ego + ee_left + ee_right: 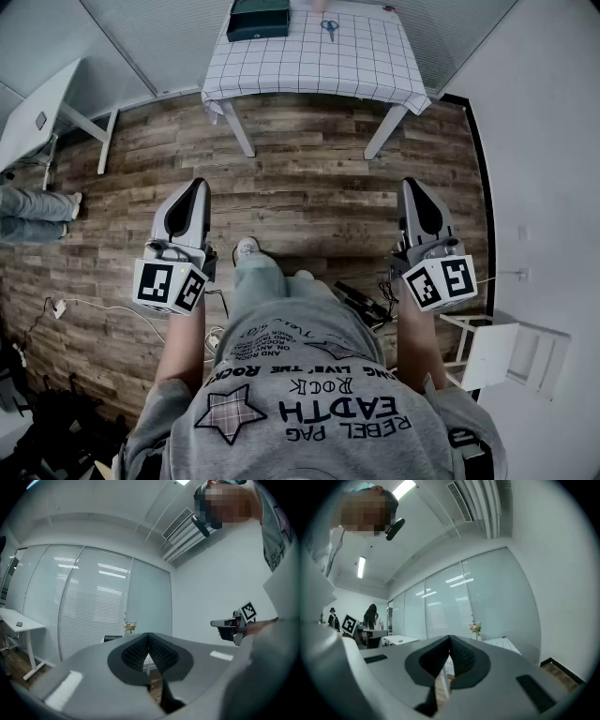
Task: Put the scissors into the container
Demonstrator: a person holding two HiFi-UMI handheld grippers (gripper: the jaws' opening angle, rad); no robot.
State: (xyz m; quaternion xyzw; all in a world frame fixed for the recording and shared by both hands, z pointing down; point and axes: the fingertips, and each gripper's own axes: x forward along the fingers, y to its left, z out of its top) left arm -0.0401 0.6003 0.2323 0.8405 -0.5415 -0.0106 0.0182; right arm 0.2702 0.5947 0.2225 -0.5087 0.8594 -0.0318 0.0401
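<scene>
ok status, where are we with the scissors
Left tool and right tool both shut, empty, held level. Scissors on the checked table ahead, beside the dark green container, not in it. Nothing blocks the way to the table.

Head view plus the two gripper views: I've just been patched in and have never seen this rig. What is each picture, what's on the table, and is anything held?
There is no robot arm here. A person stands holding a two-jaw hand tool in each hand. The head view looks steeply down from the person's head. In it the left gripper and right gripper point level over the wooden floor, short of the table. On its checked cloth lie the blue-handled scissors, with a dark container to their left. The other two pictures come from a camera riding on each gripper, looking along its jaws into the room. Both show the jaws closed together with nothing between them, so nothing is held yet.
</scene>
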